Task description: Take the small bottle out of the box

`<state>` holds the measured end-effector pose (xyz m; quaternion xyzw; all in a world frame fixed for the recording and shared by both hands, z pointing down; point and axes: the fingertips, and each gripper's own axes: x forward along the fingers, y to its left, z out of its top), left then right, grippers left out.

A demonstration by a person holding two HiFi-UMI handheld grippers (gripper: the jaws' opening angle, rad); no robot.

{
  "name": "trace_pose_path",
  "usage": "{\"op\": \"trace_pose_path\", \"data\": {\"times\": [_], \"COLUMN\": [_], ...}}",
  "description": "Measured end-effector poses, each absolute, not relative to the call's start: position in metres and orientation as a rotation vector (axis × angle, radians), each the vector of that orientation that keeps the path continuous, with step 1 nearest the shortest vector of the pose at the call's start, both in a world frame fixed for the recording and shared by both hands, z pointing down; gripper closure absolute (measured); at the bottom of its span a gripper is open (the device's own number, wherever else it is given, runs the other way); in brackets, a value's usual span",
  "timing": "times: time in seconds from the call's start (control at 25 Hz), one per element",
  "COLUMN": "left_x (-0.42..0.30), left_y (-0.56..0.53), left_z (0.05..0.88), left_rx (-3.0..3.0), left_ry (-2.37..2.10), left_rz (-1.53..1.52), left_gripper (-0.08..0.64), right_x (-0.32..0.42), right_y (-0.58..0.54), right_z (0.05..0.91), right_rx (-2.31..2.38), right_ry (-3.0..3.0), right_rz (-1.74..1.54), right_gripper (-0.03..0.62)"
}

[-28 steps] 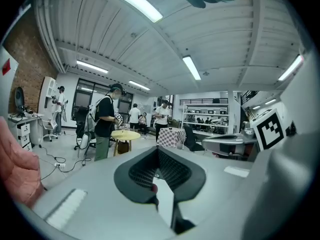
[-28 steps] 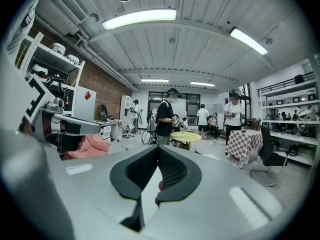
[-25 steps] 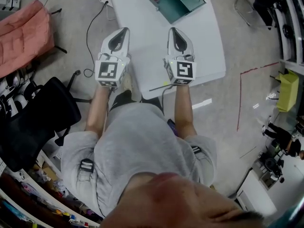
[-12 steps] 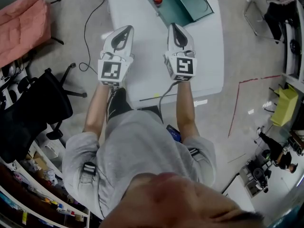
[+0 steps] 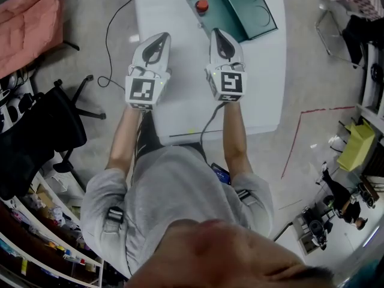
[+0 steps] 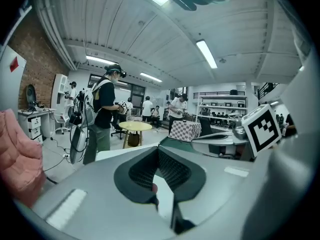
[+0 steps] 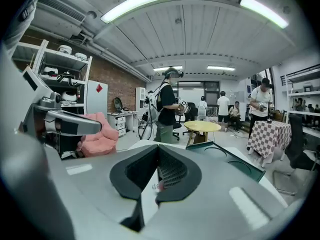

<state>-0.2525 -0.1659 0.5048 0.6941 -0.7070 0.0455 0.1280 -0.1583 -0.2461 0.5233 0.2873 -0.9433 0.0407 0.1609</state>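
long white counter [image 5: 180, 107] running away from the person, bare over its near half and out to the near edge. at the far end, a green box [image 5: 210, 20], lid [image 5: 249, 8] open to its right and reaching almost to the counter's right edge. inside the box, near its far left corner, the bottle [image 5: 201, 6], red-capped, clear of both claws. left claw [image 5: 156, 39] clenched on nothing, riding over the counter's left edge, partly above the floor. right claw [image 5: 219, 36] clenched too, empty, over the middle of the counter, tip right at the box's near rim as seen from above; touching or not, cannot tell. open strip of bare counter between the two claws. left of the counter, a cable [image 5: 109, 47] across the floor, then a black chair [image 5: 42, 131] and a pink cushion [image 5: 30, 14], all well apart from the edge.
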Motion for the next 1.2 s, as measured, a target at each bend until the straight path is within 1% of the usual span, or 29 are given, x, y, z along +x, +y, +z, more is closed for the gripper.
{"op": "trace_pose_path", "data": {"times": [0.36,0.48,0.88,1.0,1.2], "left_x": [-0.261,-0.264,-0.276,-0.278,-0.286], "left_y": [-0.175,-0.176,-0.174,-0.174,-0.17], "left_z": [0.512,0.513,0.518,0.521,0.529], "left_rx": [1.96,1.943,1.899,1.888,1.871], "left_ry": [-2.079,-2.086,-2.107,-2.106,-2.104], "left_rz": [0.12,0.123,0.139,0.143,0.151], "left_gripper": [0.548,0.548,0.548,0.548,0.548], "right_x": [-0.18,-0.187,-0.214,-0.22,-0.23], "right_y": [-0.27,-0.278,-0.306,-0.311,-0.314], "right_z": [0.532,0.536,0.563,0.575,0.593], "right_rx": [0.776,0.757,0.722,0.706,0.71], "right_ry": [-2.694,-2.696,-2.633,-2.607,-2.558], "right_rz": [0.152,0.191,0.19,0.2,0.189], "right_gripper": [0.588,0.541,0.432,0.382,0.367]}}
